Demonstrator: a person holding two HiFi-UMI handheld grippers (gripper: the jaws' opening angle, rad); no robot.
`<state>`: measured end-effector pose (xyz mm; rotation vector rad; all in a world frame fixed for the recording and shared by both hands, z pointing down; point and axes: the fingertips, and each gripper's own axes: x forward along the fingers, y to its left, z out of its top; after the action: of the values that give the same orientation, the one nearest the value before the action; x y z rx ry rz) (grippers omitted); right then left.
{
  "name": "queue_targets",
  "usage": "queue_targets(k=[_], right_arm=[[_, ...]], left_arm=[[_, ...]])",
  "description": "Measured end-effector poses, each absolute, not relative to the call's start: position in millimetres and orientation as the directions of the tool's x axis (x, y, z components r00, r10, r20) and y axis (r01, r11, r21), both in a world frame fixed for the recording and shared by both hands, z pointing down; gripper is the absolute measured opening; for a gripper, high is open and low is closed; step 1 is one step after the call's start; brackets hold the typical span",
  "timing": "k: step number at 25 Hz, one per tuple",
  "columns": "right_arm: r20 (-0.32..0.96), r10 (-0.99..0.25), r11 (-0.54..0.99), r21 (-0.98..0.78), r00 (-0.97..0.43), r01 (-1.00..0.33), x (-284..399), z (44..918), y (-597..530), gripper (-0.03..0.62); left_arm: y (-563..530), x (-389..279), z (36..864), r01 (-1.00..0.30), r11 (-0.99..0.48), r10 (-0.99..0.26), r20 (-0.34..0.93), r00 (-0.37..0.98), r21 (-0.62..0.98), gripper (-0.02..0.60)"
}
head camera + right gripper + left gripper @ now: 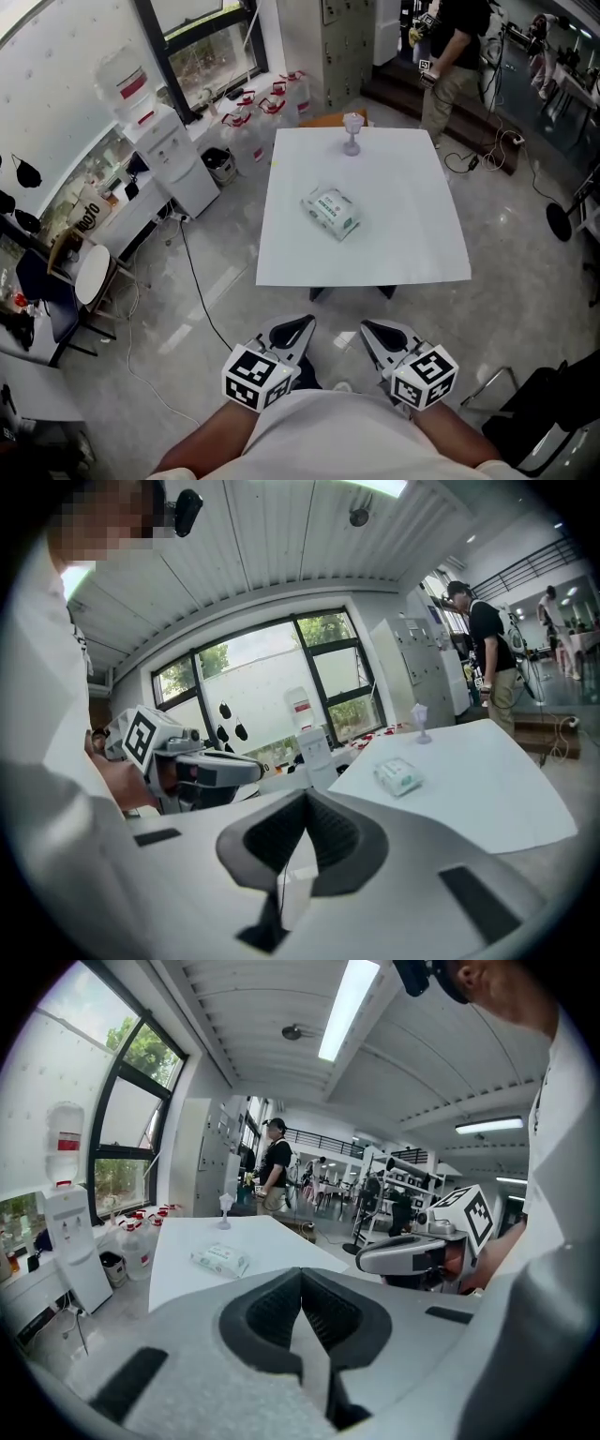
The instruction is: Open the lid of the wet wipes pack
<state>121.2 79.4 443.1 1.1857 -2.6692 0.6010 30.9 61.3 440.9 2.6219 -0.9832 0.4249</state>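
Observation:
The wet wipes pack (pixel 331 212), white with green print, lies flat near the middle of the white table (pixel 403 216), its lid down. It also shows small in the left gripper view (pixel 219 1260) and the right gripper view (pixel 397 776). My left gripper (pixel 298 326) and right gripper (pixel 373 330) are side by side close to my body, short of the table's near edge and well away from the pack. Both are shut with nothing between the jaws. Each gripper shows in the other's view: right gripper (pixel 412 1252), left gripper (pixel 202 769).
A small clear goblet (pixel 352 134) stands at the table's far edge. A water dispenser (pixel 169 150) and several bottles (pixel 258 108) are on the floor to the left. A person (pixel 450 66) stands beyond the table at the back right. A cable (pixel 192 281) runs across the floor.

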Motion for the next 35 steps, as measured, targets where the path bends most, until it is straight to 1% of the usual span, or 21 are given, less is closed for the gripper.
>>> queue_targets(k=[7, 12, 18, 27, 35], right_arm=[[0.332, -0.688, 0.599, -0.243, -0.646, -0.763, 103.0, 429.9, 10.3, 0.006], [0.366, -0.683, 0.604, -0.205, -0.632, -0.771, 83.1, 428.9, -39.8, 0.006], [0.397, -0.711, 0.552, -0.196, -0.580, -0.810, 63.3, 436.2, -87.8, 0.006], [0.407, -0.771, 0.457, -0.184, -0.490, -0.870, 49.0, 446.1, -123.6, 0.006], [0.390, -0.787, 0.450, -0.168, -0.479, -0.877, 45.7, 439.0, -141.2, 0.006]], left_arm=[[-19.3, 15.8, 421.0, -0.648, -0.744, -0.574, 0.338, 0.746, 0.164, 0.000], [-71.6, 1.3, 424.3, -0.620, -0.769, -0.547, 0.343, 0.763, 0.153, 0.000], [-124.5, -25.5, 430.4, -0.587, -0.795, -0.513, 0.346, 0.786, 0.154, 0.000], [-167.1, -46.9, 443.7, -0.534, -0.832, -0.458, 0.356, 0.814, 0.150, 0.000], [-176.7, -46.1, 441.9, -0.527, -0.836, -0.451, 0.356, 0.818, 0.150, 0.000]])
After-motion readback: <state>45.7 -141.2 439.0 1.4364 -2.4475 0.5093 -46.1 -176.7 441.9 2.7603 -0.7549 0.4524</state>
